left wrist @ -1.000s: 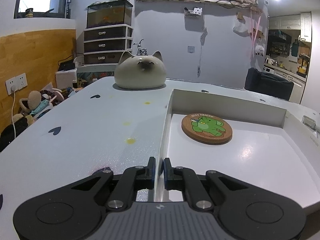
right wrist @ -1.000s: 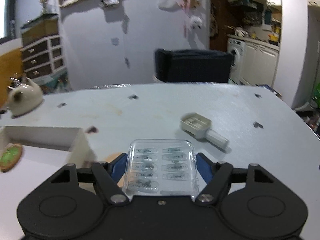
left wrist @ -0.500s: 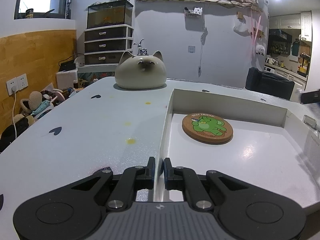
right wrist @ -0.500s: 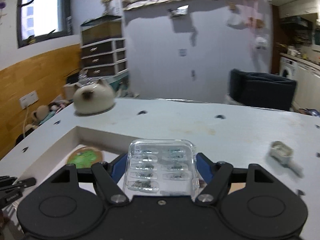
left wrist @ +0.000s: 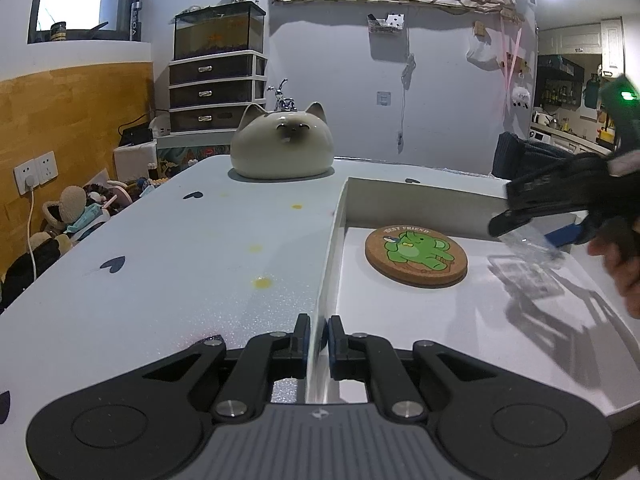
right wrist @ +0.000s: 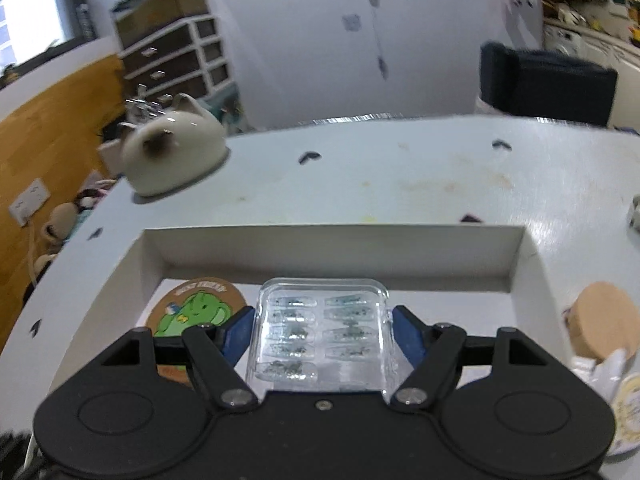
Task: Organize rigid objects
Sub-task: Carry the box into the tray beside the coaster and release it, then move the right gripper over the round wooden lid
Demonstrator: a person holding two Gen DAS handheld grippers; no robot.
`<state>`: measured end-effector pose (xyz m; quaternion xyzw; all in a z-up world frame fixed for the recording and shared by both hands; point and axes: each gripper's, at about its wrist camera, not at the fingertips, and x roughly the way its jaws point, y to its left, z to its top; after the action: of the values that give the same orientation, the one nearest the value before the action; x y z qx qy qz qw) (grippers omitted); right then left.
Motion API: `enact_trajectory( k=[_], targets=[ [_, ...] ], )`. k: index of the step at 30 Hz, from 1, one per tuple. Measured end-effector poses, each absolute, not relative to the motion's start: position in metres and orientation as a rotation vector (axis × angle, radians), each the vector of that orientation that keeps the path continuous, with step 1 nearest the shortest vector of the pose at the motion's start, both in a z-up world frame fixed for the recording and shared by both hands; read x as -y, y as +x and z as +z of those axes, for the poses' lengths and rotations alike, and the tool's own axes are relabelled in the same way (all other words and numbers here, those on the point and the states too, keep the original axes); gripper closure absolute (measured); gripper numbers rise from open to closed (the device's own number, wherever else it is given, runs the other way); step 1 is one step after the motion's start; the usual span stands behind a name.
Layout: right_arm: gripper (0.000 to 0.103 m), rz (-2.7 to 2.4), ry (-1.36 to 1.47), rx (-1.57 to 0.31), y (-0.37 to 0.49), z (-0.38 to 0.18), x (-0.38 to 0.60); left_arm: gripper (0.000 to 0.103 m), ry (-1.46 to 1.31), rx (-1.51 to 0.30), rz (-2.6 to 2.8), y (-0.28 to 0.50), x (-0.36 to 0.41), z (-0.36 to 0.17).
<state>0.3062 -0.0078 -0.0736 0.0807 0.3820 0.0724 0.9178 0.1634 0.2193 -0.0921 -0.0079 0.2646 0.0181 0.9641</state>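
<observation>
A shallow white box (left wrist: 420,200) lies on the pale table. My left gripper (left wrist: 318,340) is shut on the near end of its left wall. Inside the box, toward the far left, lies a round cork coaster (left wrist: 416,256) printed with a green elephant. My right gripper (right wrist: 322,328) is shut on a clear plastic case (right wrist: 320,332) of small glittery pieces. It holds the case just above the box floor, right of the coaster (right wrist: 196,312). In the left wrist view that gripper (left wrist: 534,234) enters from the right edge, with part of a hand behind it.
A cream cat-shaped ceramic (left wrist: 282,148) stands on the table beyond the box's far left corner. A jar with a wooden lid (right wrist: 604,320) stands just right of the box (right wrist: 332,248). A small white container (right wrist: 634,212) shows at the table's right edge.
My right gripper has swept left with the clear case, from over the bare table to over the box beside the coaster. The left gripper has kept its hold without moving.
</observation>
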Motion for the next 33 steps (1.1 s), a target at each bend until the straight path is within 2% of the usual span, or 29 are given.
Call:
enact_trajectory(
  k=[12,15,22,33],
  targets=[
    [0.028,0.071,0.111,-0.81,0.327,-0.087,-0.013,0.093,-0.01,-0.536,0.04,0.163,-0.218,-0.092],
    [0.017,0.084,0.097,-0.805,0.326,-0.085,-0.015,0.093,-0.008,-0.535,0.041,0.163,-0.217,-0.093],
    [0.012,0.145,0.025,-0.74,0.303,-0.066,-0.021,0.093,-0.003,-0.535,0.044,0.163,-0.217,-0.093],
    [0.01,0.278,-0.019,-0.608,0.238,-0.033,0.007,0.094,-0.014,-0.528,0.039,0.161,-0.217,-0.092]
  ],
)
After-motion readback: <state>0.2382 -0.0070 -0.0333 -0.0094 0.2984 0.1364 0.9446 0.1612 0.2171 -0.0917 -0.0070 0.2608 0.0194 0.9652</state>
